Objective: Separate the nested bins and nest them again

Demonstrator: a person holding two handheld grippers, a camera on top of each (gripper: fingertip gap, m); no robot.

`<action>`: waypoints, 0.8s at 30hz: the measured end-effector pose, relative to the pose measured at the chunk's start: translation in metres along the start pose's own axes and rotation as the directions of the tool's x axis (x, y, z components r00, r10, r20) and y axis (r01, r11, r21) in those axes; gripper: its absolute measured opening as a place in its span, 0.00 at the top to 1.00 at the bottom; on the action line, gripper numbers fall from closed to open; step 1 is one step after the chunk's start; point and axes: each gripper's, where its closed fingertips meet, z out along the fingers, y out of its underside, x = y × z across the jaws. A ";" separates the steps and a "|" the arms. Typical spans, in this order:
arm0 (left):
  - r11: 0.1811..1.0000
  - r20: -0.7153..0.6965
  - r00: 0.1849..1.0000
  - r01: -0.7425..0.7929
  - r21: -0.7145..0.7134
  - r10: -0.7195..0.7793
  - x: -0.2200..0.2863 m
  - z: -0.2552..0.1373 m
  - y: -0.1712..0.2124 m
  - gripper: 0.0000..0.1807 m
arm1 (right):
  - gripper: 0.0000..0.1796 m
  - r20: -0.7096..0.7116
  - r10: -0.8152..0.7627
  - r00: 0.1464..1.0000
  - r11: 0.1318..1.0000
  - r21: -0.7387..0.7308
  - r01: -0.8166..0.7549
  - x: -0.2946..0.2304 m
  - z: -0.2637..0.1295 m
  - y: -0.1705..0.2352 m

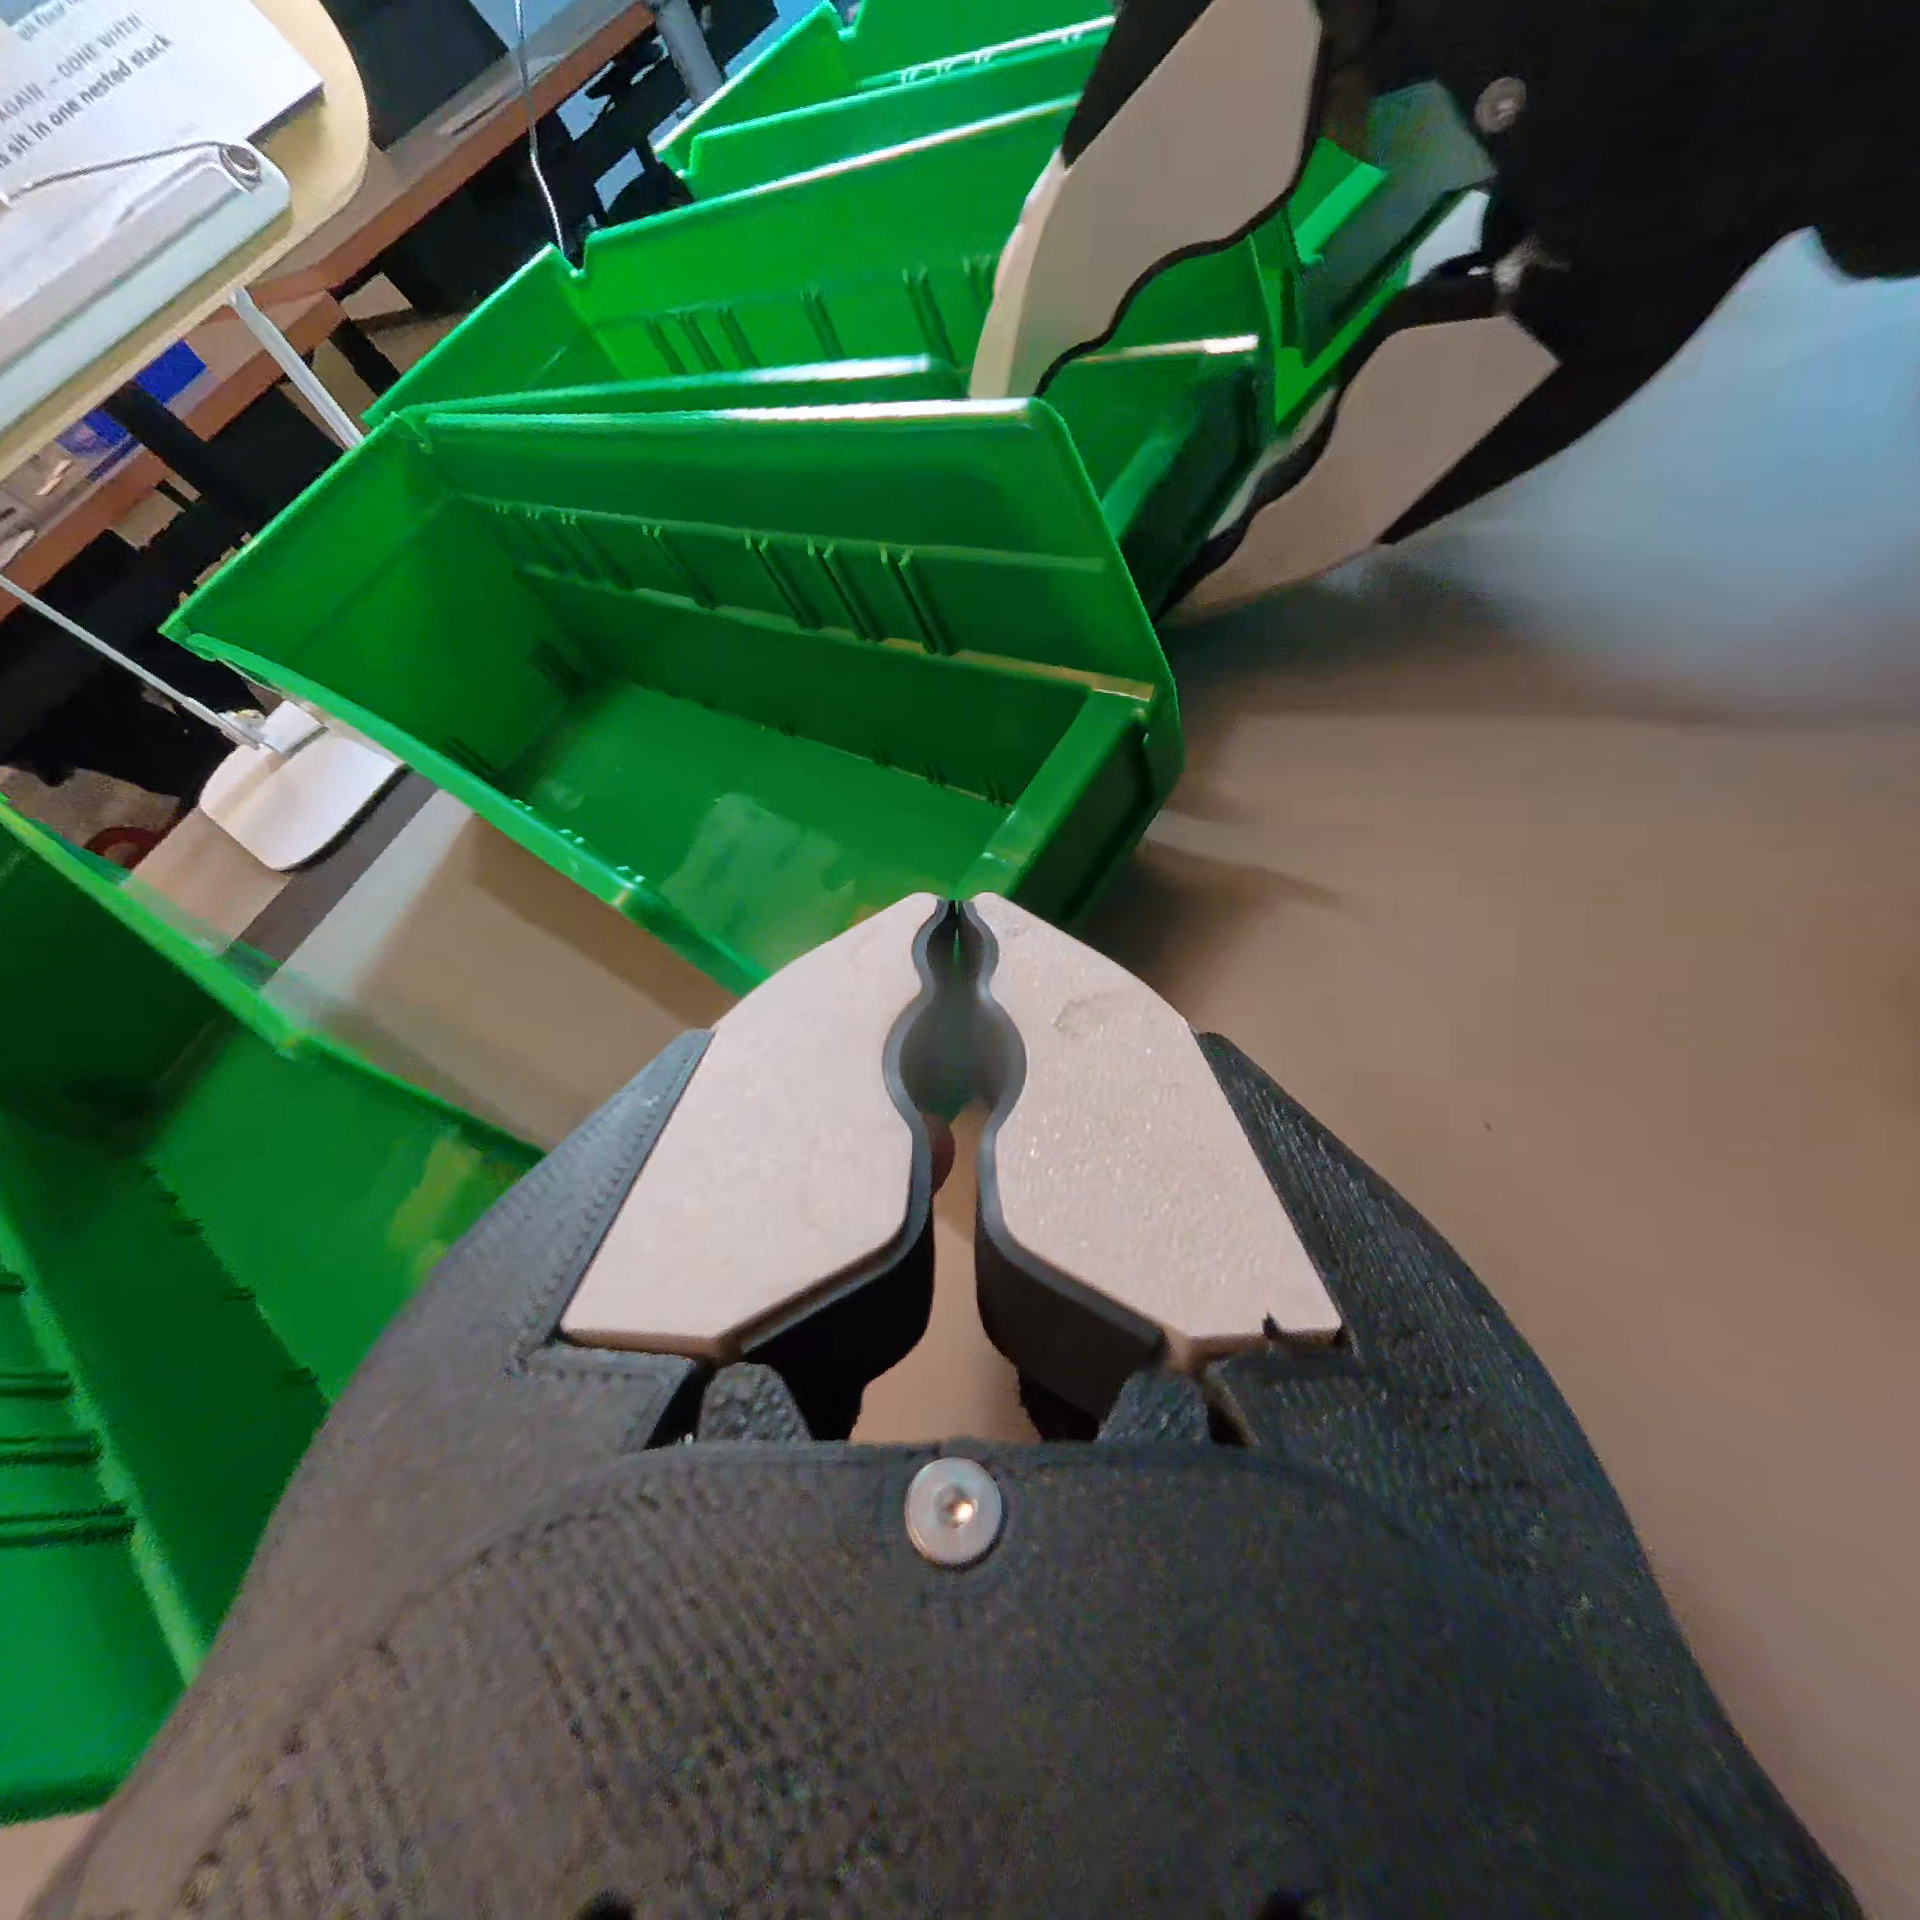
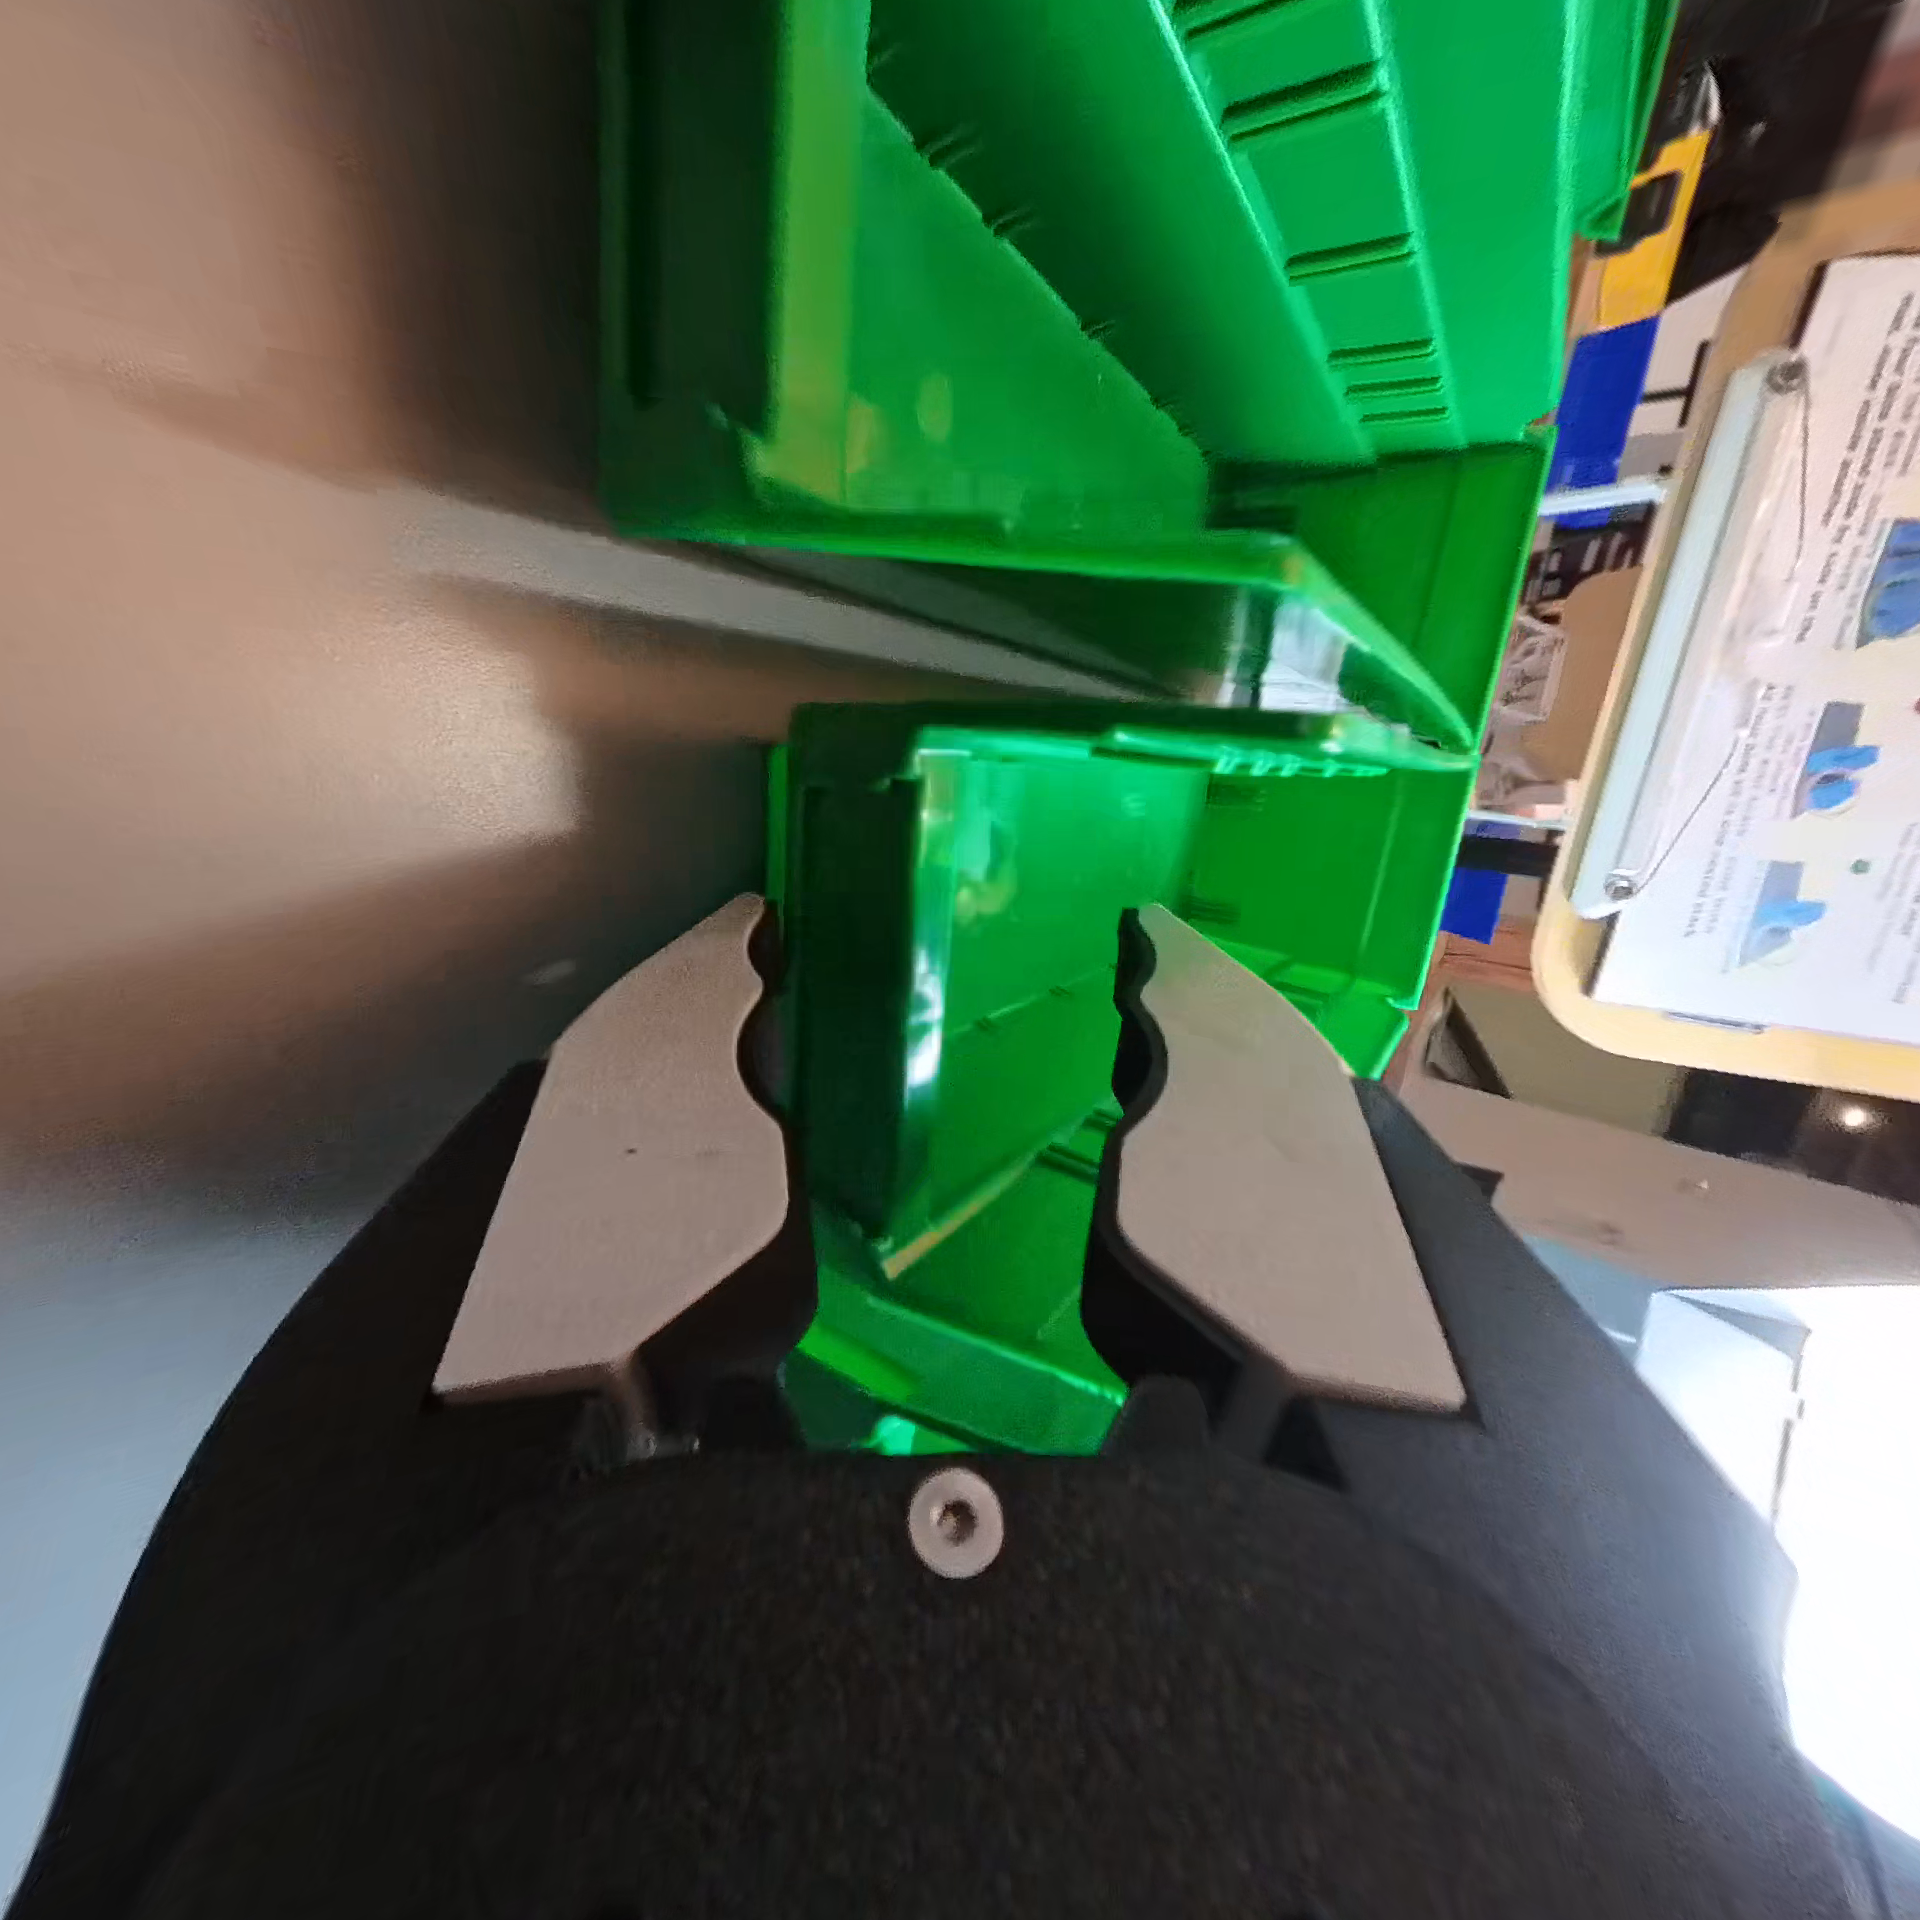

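Several green plastic bins stand in a row on the tan table (image 1: 1507, 1039). My left gripper (image 1: 954, 920) is shut on the front corner rim of the nearest bin (image 1: 644, 665). Behind it, further bins (image 1: 810, 281) are lined up. My right gripper (image 2: 945, 925) straddles the front wall of another green bin (image 2: 1330, 883), one finger outside and one inside, pressed against it. It also shows in the left wrist view (image 1: 1101, 488), at the upper right, on the bin behind the near one. A further bin (image 2: 935, 364) lies beyond in the right wrist view.
Another green bin (image 1: 156, 1247) sits close on the left. An instruction sheet on a clipboard stand (image 2: 1766, 644) stands past the bins and also shows in the left wrist view (image 1: 125, 135), with its white base (image 1: 301, 800). Desks lie beyond.
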 end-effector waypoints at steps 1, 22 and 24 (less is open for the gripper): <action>1.000 0.006 1.000 0.014 0.002 -0.014 -0.003 0.004 -0.001 1.00 | 0.66 -0.006 0.018 1.000 1.000 0.013 -0.018 0.002 -0.004 -0.001; 0.959 0.216 0.945 0.202 0.199 -0.244 -0.074 -0.085 -0.003 0.75 | 0.68 -0.145 0.767 0.625 0.636 0.303 -0.710 0.022 -0.088 0.029; 0.954 0.261 0.926 0.225 0.200 -0.273 -0.086 -0.099 0.010 0.74 | 0.67 -0.202 0.788 0.581 0.615 0.271 -0.740 0.021 -0.090 0.053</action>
